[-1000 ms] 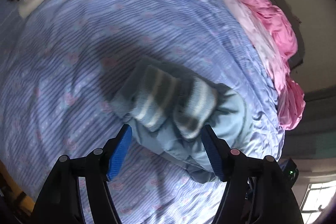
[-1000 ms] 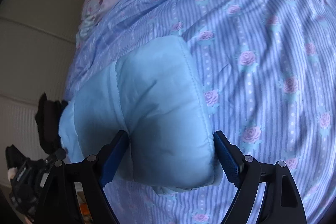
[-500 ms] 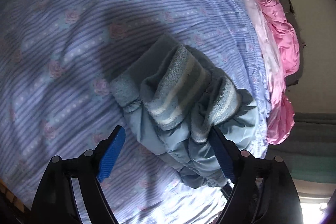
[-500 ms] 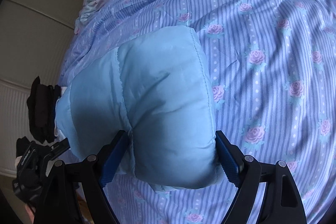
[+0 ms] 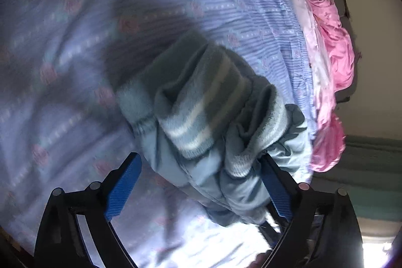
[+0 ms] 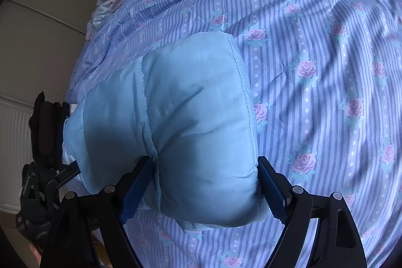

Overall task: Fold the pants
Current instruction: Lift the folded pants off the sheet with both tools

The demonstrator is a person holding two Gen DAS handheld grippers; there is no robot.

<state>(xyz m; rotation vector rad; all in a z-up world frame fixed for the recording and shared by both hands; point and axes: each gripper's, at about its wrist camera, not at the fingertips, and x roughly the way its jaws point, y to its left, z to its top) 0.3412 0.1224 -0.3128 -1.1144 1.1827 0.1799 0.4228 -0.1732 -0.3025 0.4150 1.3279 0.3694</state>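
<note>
Pants: light blue padded pants (image 6: 198, 122), already folded into a thick bundle, lying on the bed near its edge. The striped knit cuffs (image 5: 201, 117) sit at the end the left camera sees; the smooth quilted fold faces the right camera.

Bed: blue striped cover with roses (image 6: 314, 54), the surface that carries the bundle; a pink blanket (image 5: 331, 47) is bunched along the far side, well apart from the pants.

Left tool: the left tool (image 5: 198, 182) is at the cuff end with its jaws spreading wider. The far pad is against or just under the cloth, while the near pad stands clear with bedcover showing in the gap, so nothing is pinched (this reads as letting go, since the cuffs rest on the bundle by their own weight).

Right tool: the right tool (image 6: 203, 190) has its jaws wide, one pad at each flank of the folded end. The cloth bulges between them and both pads touch it, so it appears to be holding the fold, probably to keep the puffy layers from springing apart.

Stage: the fold looks nearly done; what seems left is releasing the right side and perhaps pressing the bundle flat.

Risk: padded cloth tends to spring back, so the top layer could slide off.
</note>
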